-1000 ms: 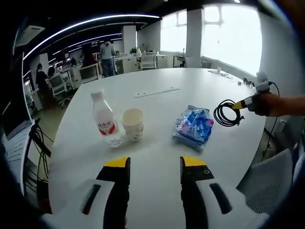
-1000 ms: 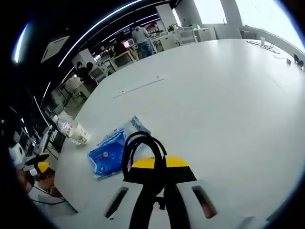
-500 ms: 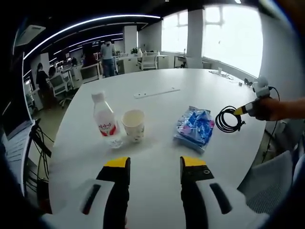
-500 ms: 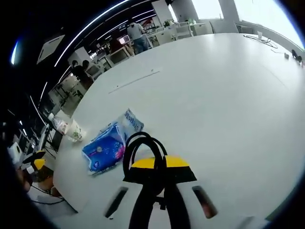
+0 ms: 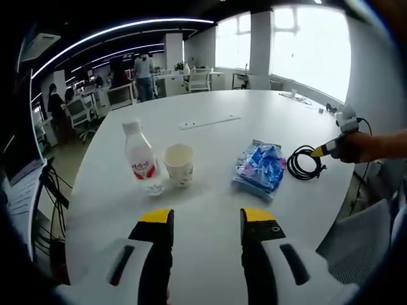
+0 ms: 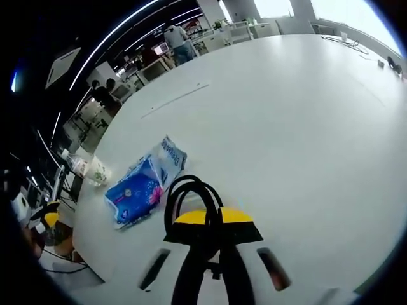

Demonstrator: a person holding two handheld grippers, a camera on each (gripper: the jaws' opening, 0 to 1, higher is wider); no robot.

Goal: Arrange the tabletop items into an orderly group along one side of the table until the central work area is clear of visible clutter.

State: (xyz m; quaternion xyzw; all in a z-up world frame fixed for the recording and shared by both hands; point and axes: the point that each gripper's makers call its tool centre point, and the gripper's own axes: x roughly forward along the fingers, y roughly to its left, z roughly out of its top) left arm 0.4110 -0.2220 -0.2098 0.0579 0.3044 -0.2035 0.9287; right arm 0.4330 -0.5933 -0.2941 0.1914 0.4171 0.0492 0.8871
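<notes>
My right claw [image 6: 213, 219] is clamped on the coiled black cable [image 6: 188, 198], its yellow-tipped jaws pressed together over the loops, which stand up just ahead of the tips and lean toward the blue packet [image 6: 141, 184] lying ahead and to the left of them. From the left gripper view I see that same cable [image 5: 304, 162] hanging off the right claw [image 5: 323, 150] far out to the right, low over the white table [image 5: 210, 210], beside the packet [image 5: 261, 166]. My left claw [image 5: 206, 217] has its jaws apart and carries nothing; ahead of it and a little left stand the plastic bottle [image 5: 140, 160] and the paper cup [image 5: 178, 165], close together, the packet ahead to the right. I judge the cable light and floppy: the loops will sag and may spring open on release, so pinching across several strands at once, as now, looks right. The packet looks soft and slick, best taken at an edge seam. The cup is thin and will crush, so I would take it lightly at the rim. The bottle seems nearly empty, tall and tippy, so its waist is the place to take hold.
</notes>
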